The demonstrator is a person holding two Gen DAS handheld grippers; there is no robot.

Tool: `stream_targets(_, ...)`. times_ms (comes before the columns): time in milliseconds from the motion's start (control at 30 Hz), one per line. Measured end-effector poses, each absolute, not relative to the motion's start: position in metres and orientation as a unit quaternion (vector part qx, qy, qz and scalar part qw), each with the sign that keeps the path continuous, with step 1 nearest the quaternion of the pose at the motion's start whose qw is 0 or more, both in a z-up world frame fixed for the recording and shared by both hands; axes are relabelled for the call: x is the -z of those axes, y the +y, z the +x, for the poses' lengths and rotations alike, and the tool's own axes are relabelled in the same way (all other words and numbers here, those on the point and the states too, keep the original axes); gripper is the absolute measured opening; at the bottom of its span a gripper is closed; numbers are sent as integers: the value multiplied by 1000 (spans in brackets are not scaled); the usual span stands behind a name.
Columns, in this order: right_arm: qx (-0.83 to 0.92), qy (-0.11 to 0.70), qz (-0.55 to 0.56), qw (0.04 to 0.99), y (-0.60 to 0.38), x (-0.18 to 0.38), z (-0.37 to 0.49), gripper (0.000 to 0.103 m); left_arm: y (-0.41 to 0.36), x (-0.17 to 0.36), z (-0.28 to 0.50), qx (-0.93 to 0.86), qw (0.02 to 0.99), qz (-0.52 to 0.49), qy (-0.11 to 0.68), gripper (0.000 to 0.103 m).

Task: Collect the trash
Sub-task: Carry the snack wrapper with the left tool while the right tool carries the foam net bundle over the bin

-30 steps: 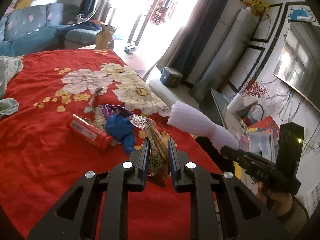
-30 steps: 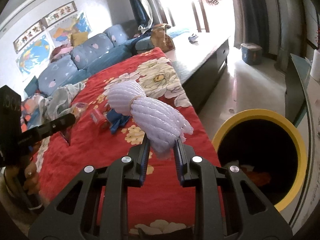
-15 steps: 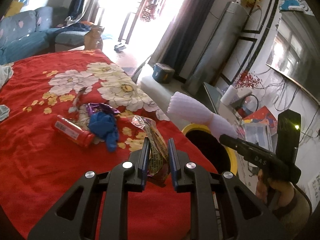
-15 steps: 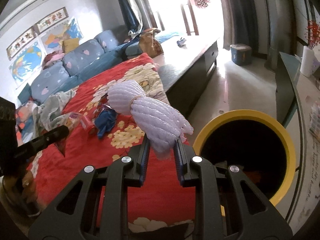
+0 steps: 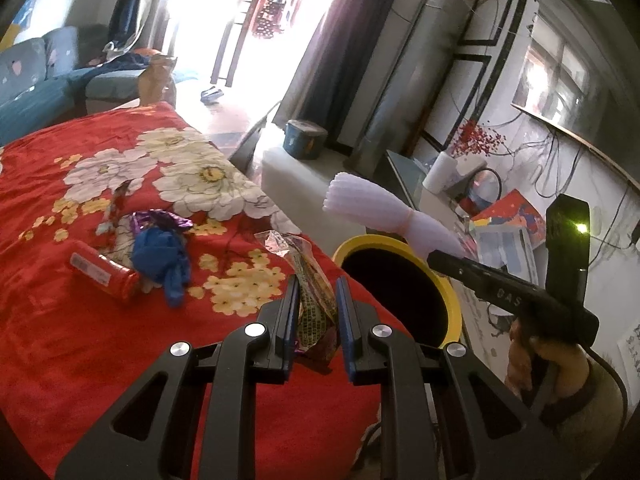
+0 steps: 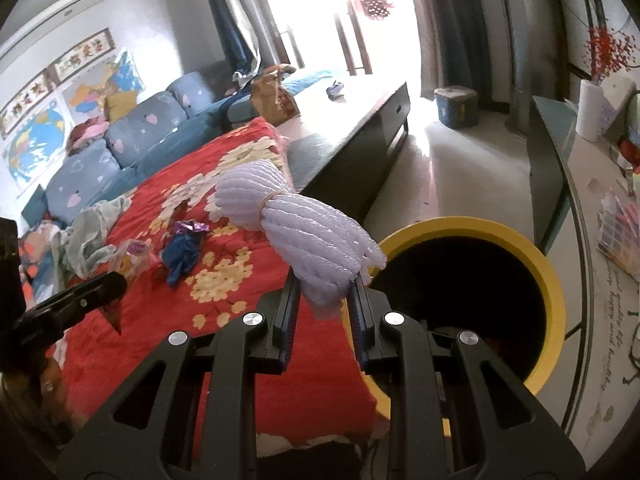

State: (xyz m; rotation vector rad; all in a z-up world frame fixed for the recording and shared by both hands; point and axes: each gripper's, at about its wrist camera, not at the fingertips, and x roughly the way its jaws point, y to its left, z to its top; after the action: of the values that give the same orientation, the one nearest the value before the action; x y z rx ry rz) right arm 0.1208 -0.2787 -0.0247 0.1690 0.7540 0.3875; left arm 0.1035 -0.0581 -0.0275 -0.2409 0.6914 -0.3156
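My left gripper (image 5: 317,292) is shut on a crinkled snack wrapper (image 5: 310,280) and holds it above the red flowered cloth (image 5: 60,340), near the table's right edge. My right gripper (image 6: 325,284) is shut on a white foam net bundle (image 6: 296,232) tied with a band; the bundle also shows in the left wrist view (image 5: 376,210). It hangs just left of a yellow-rimmed trash bin (image 6: 516,232), which stands on the floor beside the table (image 5: 400,240). On the cloth lie a red tube (image 5: 104,272), a blue glove (image 5: 162,256) and a purple foil wrapper (image 5: 160,218).
A blue sofa (image 6: 132,140) stands behind the table. A dark low cabinet (image 6: 360,128) runs along the table's far side. A glass-topped stand with a paper roll (image 6: 596,116) and papers is to the right of the bin. A blue box (image 6: 456,106) sits on the floor.
Both grippers have moved right toward the bin with their loads. The bin has come into the left wrist view and looms larger in the right wrist view. Both grips are unchanged.
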Motion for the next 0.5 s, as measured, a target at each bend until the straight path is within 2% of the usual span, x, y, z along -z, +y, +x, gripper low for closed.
stream_targets(500,-155,367,104,911,-308,31,122,17,-95,31,112,185,917,-91,341,18)
